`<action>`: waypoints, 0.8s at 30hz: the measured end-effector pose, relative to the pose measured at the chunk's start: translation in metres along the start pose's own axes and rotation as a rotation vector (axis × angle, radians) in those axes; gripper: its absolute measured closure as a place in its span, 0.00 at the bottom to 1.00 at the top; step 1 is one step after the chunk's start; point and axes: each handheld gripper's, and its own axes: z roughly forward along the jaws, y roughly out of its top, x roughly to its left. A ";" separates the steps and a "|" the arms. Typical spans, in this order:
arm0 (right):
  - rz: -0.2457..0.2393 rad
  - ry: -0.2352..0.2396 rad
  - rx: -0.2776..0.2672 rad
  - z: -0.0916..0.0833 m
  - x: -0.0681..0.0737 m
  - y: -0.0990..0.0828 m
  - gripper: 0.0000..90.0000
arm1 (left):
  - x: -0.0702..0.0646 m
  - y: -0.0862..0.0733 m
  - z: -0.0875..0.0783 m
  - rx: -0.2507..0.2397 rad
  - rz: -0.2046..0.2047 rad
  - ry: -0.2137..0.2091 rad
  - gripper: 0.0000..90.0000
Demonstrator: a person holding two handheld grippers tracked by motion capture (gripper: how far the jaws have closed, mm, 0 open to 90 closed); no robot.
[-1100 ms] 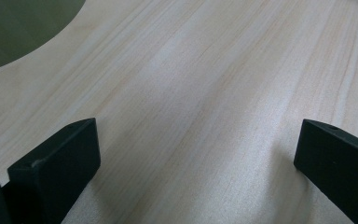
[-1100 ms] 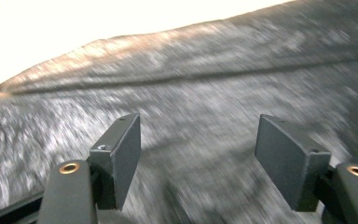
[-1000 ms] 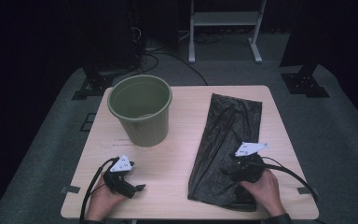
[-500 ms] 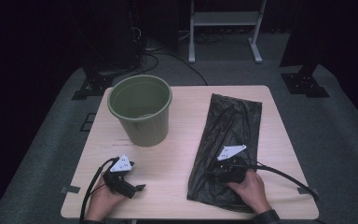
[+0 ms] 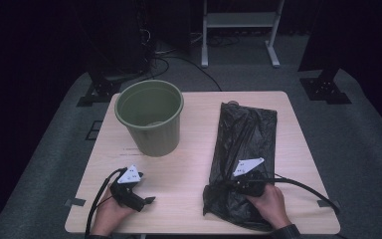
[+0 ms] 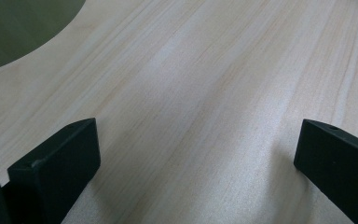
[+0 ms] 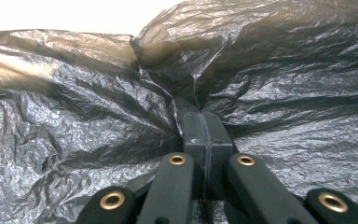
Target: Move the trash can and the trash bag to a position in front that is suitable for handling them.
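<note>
High view: right hand-held gripper (image 5: 227, 184) w/ jaws pinched on black plastic bag (image 5: 248, 134), lower right of desk (image 5: 194, 174). Left hand-held gripper (image 5: 149, 200) wide open, empty, lower left. Green bucket (image 5: 150, 117) upper left.

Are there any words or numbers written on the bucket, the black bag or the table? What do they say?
No words or numbers can be read anywhere.
Green bucket: plain, no label seen.
Black plastic bag: only wrinkles and shine, no print.
Table: a faint dark line of marks near the bucket's base, too small and blurred to read.
Grey plates on the left gripper and right gripper: only tiny dots, no letters.
</note>
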 end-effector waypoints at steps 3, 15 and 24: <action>-0.006 0.023 -0.002 -0.006 0.004 -0.007 1.00 | 0.000 0.000 0.000 0.000 0.000 0.000 0.00; -0.005 0.015 0.045 -0.046 0.008 -0.046 0.93 | -0.001 0.000 0.000 0.000 -0.006 0.009 0.00; 0.075 -0.046 -0.021 -0.076 0.000 -0.051 0.57 | -0.001 0.000 0.000 -0.001 -0.010 0.011 0.00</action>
